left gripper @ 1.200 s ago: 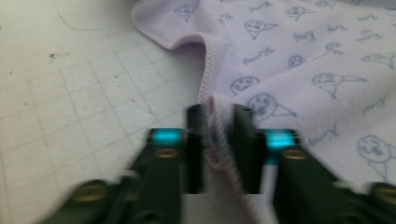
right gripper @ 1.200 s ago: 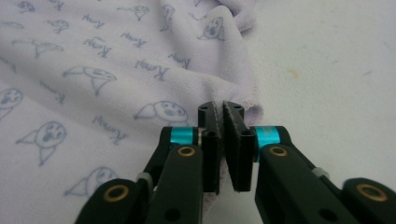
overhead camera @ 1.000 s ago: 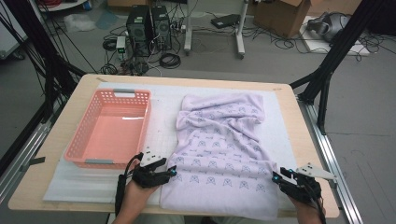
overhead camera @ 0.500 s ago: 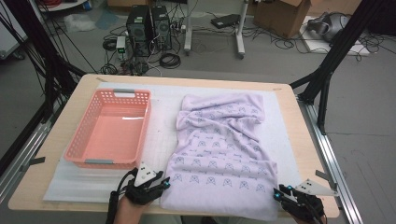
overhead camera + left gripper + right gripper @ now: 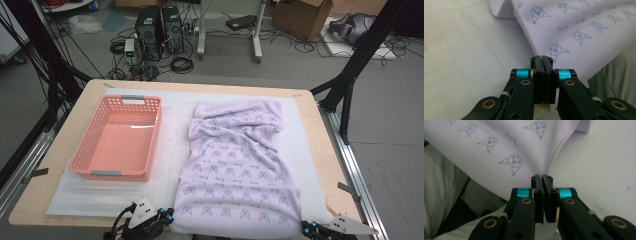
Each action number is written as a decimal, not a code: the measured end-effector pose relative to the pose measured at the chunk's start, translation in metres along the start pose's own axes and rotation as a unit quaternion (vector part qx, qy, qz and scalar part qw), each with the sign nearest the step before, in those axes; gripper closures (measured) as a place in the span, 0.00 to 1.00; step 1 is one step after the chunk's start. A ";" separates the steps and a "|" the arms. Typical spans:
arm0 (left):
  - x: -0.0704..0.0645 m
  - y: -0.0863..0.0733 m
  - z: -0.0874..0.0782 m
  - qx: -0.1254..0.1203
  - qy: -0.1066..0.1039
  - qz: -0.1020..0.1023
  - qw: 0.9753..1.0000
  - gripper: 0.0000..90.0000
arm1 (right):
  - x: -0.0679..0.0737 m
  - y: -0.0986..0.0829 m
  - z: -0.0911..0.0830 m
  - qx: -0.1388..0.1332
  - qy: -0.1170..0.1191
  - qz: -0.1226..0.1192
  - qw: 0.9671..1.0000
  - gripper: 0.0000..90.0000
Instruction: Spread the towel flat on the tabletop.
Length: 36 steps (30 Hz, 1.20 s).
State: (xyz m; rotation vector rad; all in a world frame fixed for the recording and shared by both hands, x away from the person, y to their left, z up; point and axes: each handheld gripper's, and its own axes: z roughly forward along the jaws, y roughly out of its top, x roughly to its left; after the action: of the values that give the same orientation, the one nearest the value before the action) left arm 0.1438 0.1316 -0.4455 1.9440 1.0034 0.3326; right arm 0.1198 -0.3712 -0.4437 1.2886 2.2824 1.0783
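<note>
A pale lilac towel (image 5: 239, 170) printed with small blue faces lies lengthwise on the right half of the white mat (image 5: 172, 165), rumpled at its 12 o'clock end, its near hem hanging at the table (image 5: 75, 117) edge. A pink basket (image 5: 119, 137) sits at its 9 o'clock. Beyond the table, computer towers (image 5: 159, 27) and cables cover the grey floor. The left claw (image 5: 541, 60) and right claw (image 5: 542, 180) have both pressed shut on nothing, each just beside a near corner. Since the earlier frame both have drawn back toward 6 o'clock.
</note>
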 end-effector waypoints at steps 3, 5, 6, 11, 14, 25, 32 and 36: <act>-0.007 -0.008 -0.008 0.004 -0.015 0.016 1.000 0.98 | 0.010 -0.008 -0.011 0.007 0.006 -0.009 1.000 0.98; -0.009 -0.011 -0.008 -0.002 -0.015 0.018 1.000 0.94 | 0.013 -0.013 -0.015 0.010 0.005 -0.012 1.000 0.96; -0.007 -0.010 -0.007 -0.004 -0.011 0.013 1.000 0.83 | 0.013 -0.014 -0.016 0.009 0.002 -0.010 1.000 0.91; 0.005 0.005 -0.003 -0.050 0.004 -0.017 0.999 0.56 | 0.007 -0.007 -0.017 -0.038 -0.020 0.022 0.999 0.66; 0.013 0.014 0.005 -0.057 0.008 -0.026 0.998 0.53 | 0.003 0.000 -0.014 -0.061 -0.031 0.030 0.997 0.61; 0.029 0.030 0.044 -0.034 0.020 -0.044 0.998 0.50 | -0.011 0.021 0.014 -0.060 -0.062 0.043 0.995 0.58; 0.016 0.031 0.066 -0.021 0.047 0.011 0.999 0.67 | -0.013 0.027 0.042 -0.038 -0.083 0.031 0.995 0.64; 0.015 0.031 0.065 -0.017 0.043 0.000 0.999 0.97 | -0.016 0.027 0.043 -0.044 -0.072 0.032 0.996 0.95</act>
State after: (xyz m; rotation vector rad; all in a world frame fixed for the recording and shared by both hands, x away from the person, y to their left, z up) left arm 0.2068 0.0964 -0.4588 1.9125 1.0450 0.4341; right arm 0.1697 -0.3562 -0.4545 1.3675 2.0788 1.0568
